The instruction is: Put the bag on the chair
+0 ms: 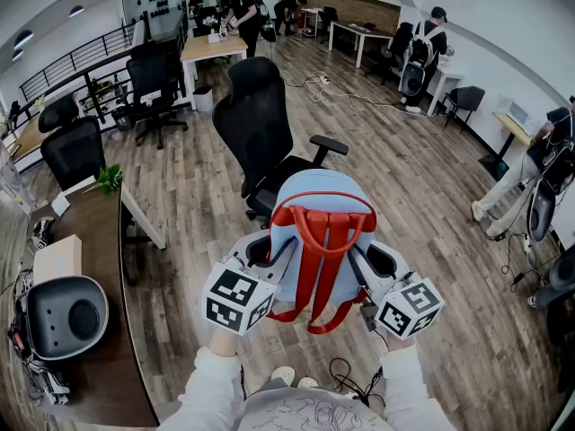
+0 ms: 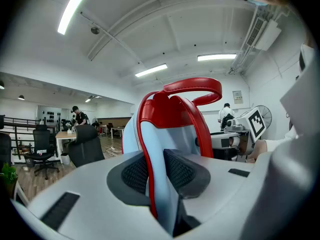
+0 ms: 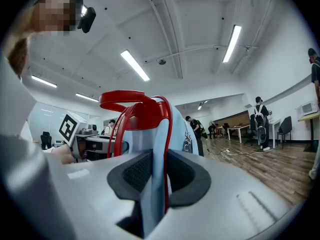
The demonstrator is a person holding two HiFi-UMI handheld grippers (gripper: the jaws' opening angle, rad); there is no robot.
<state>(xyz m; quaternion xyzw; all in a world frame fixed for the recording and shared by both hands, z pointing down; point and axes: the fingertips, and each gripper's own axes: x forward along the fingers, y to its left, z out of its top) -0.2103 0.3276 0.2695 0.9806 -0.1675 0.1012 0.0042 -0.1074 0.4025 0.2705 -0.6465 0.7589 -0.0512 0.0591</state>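
Note:
A light blue backpack (image 1: 319,209) with a red handle and red-edged straps hangs in the air between my two grippers. Just beyond it stands a black office chair (image 1: 256,119), its seat partly hidden by the bag. My left gripper (image 1: 272,257) is shut on the bag's left shoulder strap (image 2: 160,184), which runs pinched between its dark pads. At the other side my right gripper (image 1: 362,260) is shut on the right strap (image 3: 152,184). The bag (image 2: 167,126) rises upright in the left gripper view, and the bag (image 3: 175,134) does the same in the right gripper view.
A wooden desk (image 1: 99,330) at the left holds a grey helmet-like shell (image 1: 65,317), a white box (image 1: 56,259) and a small plant (image 1: 110,180). More black chairs (image 1: 74,149) stand behind. People work at the back and at the right. Cables (image 1: 346,380) lie by my feet.

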